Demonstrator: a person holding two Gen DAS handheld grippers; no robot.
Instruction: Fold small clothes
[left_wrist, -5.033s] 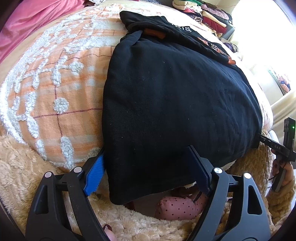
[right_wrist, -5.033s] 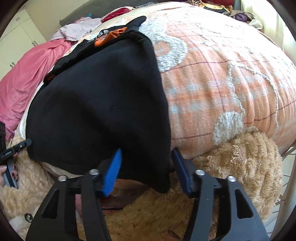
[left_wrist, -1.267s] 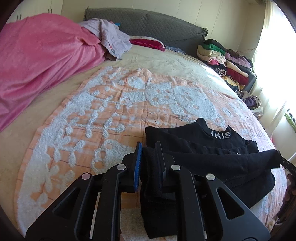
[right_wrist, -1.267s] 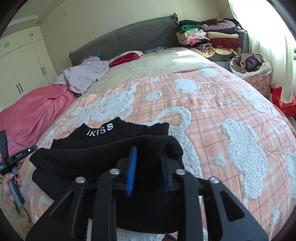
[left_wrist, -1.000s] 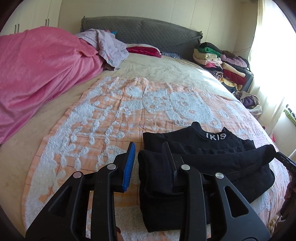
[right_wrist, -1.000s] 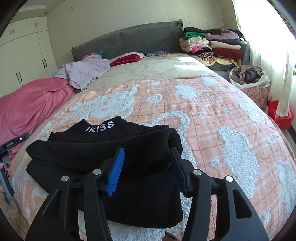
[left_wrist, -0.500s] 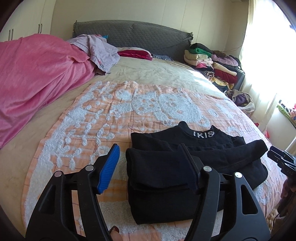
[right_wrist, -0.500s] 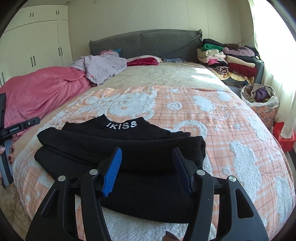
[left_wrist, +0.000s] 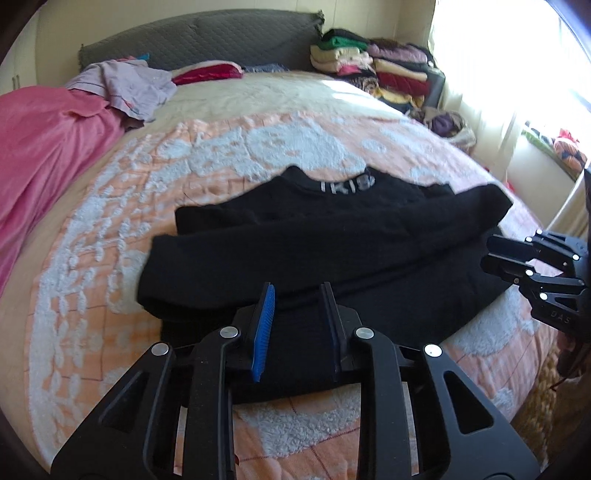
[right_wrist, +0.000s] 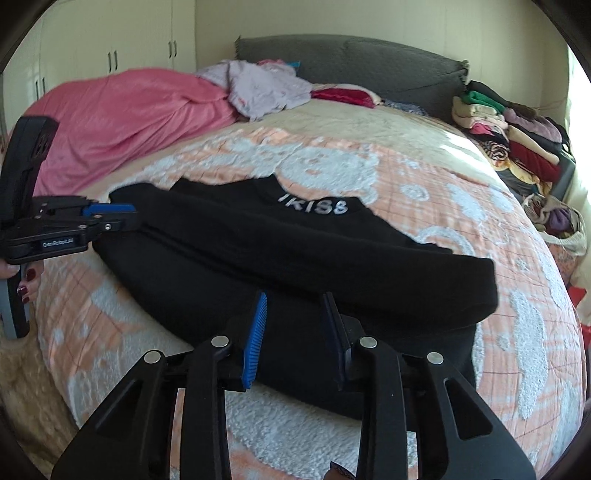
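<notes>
A black top (left_wrist: 332, 243) with white "IKISS" lettering at the collar lies folded in half on the orange and white bedspread (left_wrist: 110, 229); it also shows in the right wrist view (right_wrist: 295, 251). My left gripper (left_wrist: 297, 291) hovers over its near edge, jaws partly open and empty. My right gripper (right_wrist: 295, 299) is over the near edge too, jaws partly open and empty. Each gripper shows in the other's view, the right one at the garment's right end (left_wrist: 491, 254), the left one at its left end (right_wrist: 127, 216).
A pink blanket (right_wrist: 122, 114) and a lilac garment (right_wrist: 266, 88) lie at the back left of the bed. A grey headboard (right_wrist: 369, 55) stands behind. Stacks of folded clothes (right_wrist: 517, 133) sit at the right. A fluffy beige rug (right_wrist: 22, 398) hangs at the near edge.
Both grippers let go of the folded-over hem, drew back toward the near edge, and their jaws have narrowed over the last half second. The top now rests folded in half on the bed.
</notes>
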